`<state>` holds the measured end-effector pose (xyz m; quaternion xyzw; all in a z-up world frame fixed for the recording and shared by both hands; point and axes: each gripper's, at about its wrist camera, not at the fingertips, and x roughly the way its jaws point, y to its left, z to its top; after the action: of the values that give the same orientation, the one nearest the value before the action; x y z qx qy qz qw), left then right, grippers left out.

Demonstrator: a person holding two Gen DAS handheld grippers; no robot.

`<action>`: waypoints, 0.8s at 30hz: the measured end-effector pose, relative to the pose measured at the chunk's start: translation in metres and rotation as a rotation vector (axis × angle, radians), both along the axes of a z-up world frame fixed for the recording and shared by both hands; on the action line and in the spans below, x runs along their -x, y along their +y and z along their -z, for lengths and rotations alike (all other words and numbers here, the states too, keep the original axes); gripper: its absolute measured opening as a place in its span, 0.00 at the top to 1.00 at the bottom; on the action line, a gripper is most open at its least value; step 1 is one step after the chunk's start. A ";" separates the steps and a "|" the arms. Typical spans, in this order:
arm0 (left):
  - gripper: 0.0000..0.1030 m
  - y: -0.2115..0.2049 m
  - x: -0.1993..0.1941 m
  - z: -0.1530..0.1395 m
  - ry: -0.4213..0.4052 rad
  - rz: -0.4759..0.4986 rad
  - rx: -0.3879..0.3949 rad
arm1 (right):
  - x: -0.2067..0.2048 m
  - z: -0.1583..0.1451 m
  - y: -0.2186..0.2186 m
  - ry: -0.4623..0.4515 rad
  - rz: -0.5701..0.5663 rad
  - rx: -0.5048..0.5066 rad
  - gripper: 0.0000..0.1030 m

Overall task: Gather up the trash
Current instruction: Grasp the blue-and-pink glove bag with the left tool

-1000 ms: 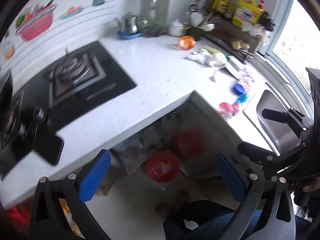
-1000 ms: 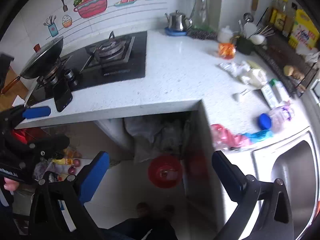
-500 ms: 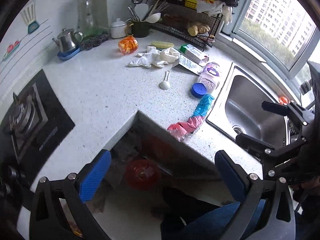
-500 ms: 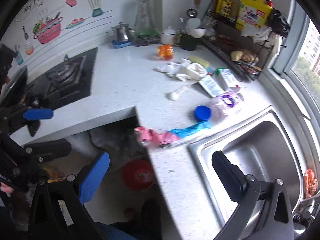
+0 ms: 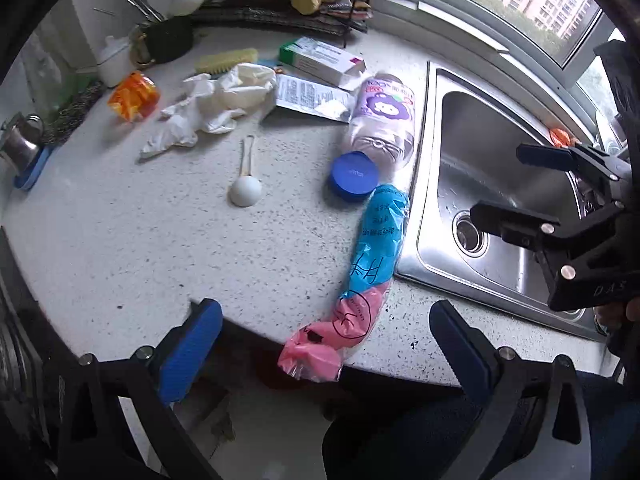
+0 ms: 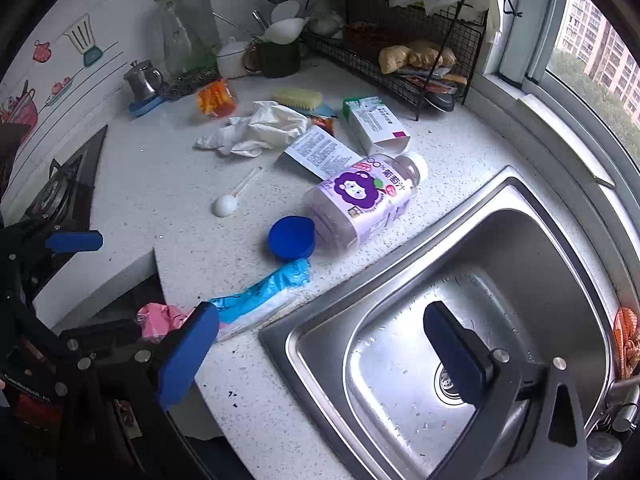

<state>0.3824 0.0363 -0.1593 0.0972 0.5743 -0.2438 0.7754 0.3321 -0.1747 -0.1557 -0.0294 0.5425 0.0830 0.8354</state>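
Trash lies on the white speckled counter: a roll of blue and pink plastic bags along the sink edge, its pink end over the counter's front edge; a purple-labelled bottle on its side; a blue lid; a white scoop; crumpled white gloves; a leaflet; a white box; an orange wrapper. My left gripper is open and empty, just before the pink end. My right gripper is open and empty over the sink rim; the bag roll is near its left finger.
A steel sink fills the right. A wire rack with food and bottles, a cup of utensils, a yellow brush, a kettle and a gas hob line the back and left.
Both grippers have swung right from the hob side and moved in closer over the counter corner and sink. The trash now looms larger. Both stay open and empty.
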 end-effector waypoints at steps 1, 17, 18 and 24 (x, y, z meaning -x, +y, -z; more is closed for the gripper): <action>0.00 -0.005 -0.002 0.007 0.010 0.015 -0.011 | -0.002 0.004 -0.002 0.010 0.003 0.002 0.01; 0.74 -0.027 0.002 0.066 0.098 0.059 -0.055 | -0.011 0.041 -0.016 0.128 0.027 0.000 0.01; 0.77 -0.025 0.002 0.065 0.097 0.051 -0.047 | -0.011 0.041 -0.017 0.129 0.026 0.000 0.01; 0.85 -0.016 0.007 0.053 0.089 0.017 -0.004 | -0.014 0.042 -0.015 0.127 0.024 -0.004 0.01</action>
<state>0.3753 0.0199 -0.2124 0.0925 0.6079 -0.2534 0.7468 0.3459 -0.1893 -0.1982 -0.0157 0.5946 0.0757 0.8003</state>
